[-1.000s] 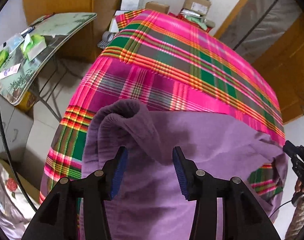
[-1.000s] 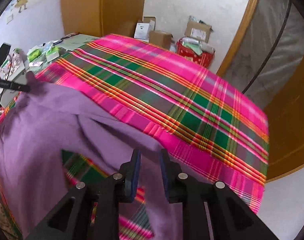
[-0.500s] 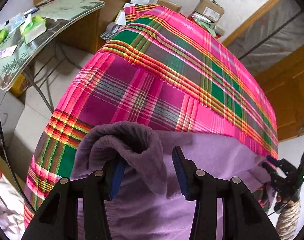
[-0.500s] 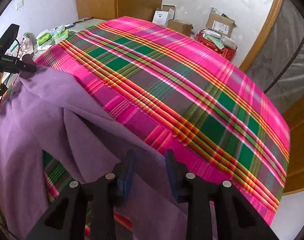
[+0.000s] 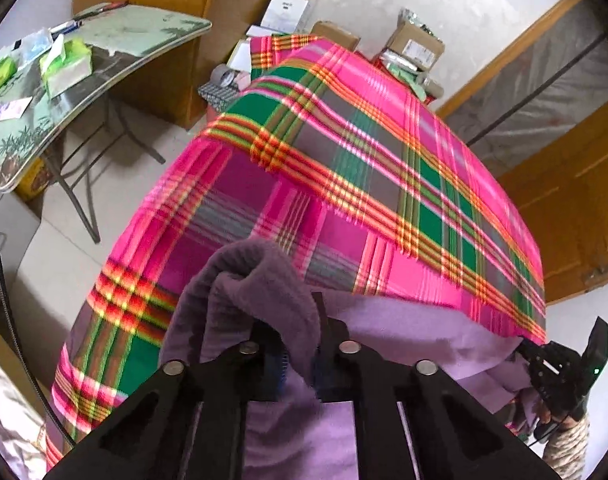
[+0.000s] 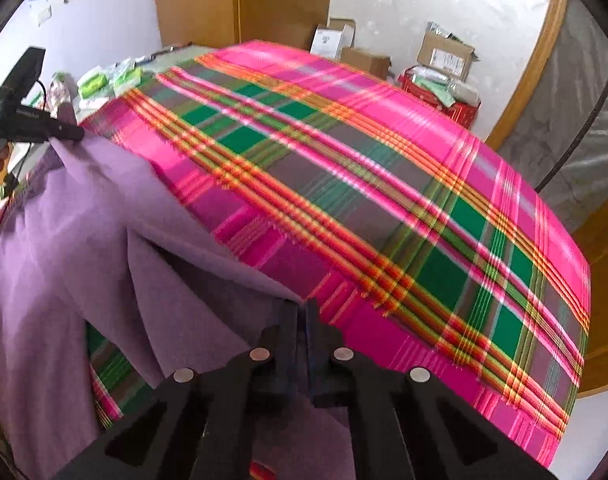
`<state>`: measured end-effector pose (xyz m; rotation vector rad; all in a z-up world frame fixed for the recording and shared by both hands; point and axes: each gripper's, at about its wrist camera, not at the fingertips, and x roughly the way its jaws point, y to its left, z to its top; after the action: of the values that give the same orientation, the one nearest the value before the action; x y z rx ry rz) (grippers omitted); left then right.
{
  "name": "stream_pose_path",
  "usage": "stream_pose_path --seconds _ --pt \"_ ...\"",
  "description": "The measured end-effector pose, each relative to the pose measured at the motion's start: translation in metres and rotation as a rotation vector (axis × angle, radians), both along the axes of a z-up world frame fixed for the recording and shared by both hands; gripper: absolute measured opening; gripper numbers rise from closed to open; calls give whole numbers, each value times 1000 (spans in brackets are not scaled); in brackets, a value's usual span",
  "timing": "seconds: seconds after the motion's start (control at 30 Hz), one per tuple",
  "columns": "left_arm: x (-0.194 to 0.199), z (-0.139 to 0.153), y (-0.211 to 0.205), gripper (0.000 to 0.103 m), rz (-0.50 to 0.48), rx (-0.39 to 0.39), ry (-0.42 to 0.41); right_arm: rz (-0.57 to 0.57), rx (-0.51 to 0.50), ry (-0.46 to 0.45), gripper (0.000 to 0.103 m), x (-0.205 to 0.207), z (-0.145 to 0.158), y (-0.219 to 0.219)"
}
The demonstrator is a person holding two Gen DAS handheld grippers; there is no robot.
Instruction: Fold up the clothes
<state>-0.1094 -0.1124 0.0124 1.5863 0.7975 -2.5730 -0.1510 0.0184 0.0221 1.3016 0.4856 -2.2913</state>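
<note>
A purple garment (image 5: pixel 403 328) lies across the near end of a surface covered in pink and green plaid cloth (image 5: pixel 343 160). My left gripper (image 5: pixel 298 320) has its jaws closing tight on a thick rolled fold at the garment's left corner, and the pads press on it. In the right wrist view the garment (image 6: pixel 84 240) hangs in loose folds, lifted off the plaid cloth (image 6: pixel 383 200). My right gripper (image 6: pixel 301 308) is shut on a thin edge of it. Each view shows the other gripper (image 5: pixel 527 352) (image 6: pixel 76 134) holding the far corner.
A side table (image 5: pixel 104 60) with tissue boxes stands to the left, across a gap of bare floor. Cardboard boxes (image 5: pixel 415 44) sit against the far wall. A wooden door (image 5: pixel 575 200) is on the right. A hand (image 5: pixel 559 420) holds the right gripper.
Both grippers' jaws have closed on the purple garment; they stood apart around it before. The fold rose between the left gripper's fingers. The garment's edge is drawn nearer the front.
</note>
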Motion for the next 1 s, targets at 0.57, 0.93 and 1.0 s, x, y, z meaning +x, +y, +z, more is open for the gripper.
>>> stream_pose_path --seconds 0.57,0.93,1.0 --pt "-32 -14 -11 9 40 44 -7 -112 131 126 3 -61 -1 -15" --pt "-24 -9 -6 18 18 35 -6 -131 114 76 10 -71 -1 -12" --pt "-17 -4 -6 23 19 31 4 -145 94 96 13 -61 12 -5"
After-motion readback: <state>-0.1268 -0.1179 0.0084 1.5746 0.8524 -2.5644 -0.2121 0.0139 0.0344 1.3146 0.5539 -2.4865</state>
